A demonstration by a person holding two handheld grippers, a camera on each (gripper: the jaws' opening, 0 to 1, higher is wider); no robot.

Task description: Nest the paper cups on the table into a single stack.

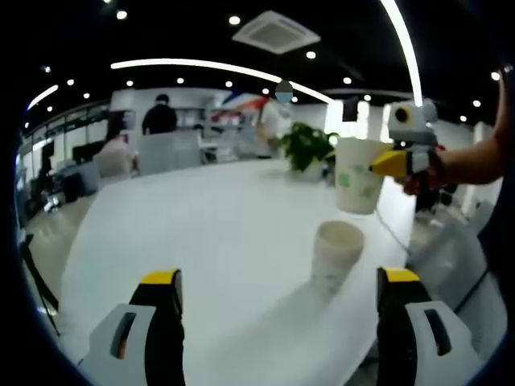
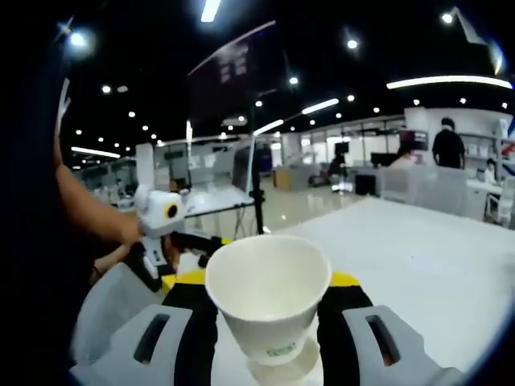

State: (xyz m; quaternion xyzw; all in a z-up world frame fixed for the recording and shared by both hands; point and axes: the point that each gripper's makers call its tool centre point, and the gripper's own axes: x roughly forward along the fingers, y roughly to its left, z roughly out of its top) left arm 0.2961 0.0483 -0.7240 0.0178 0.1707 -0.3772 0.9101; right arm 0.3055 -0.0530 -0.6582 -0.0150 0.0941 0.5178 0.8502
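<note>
An open-plan office: long white table [image 1: 201, 233], recessed ceiling lights [image 1: 233, 20], desks with monitors [image 2: 366, 183], people working.

Bright ceiling strips [image 1: 217, 68] and spotlights light the room evenly; the table [image 1: 201, 233] glares white, edges bend, distant figures blur.

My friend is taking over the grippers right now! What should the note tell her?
Right gripper: shut on a paper cup, held upright in the air above the white table.
Left gripper: open, holding nothing, low over the table.
Second paper cup: standing upright on the table, ahead of the left gripper, right of centre between its jaws. In the left gripper view the held cup hangs above and a little beyond it.
Done: one cup picked up.
Left: lower the held cup into the standing cup so they nest as one stack; the left gripper could steady the standing cup.
</note>
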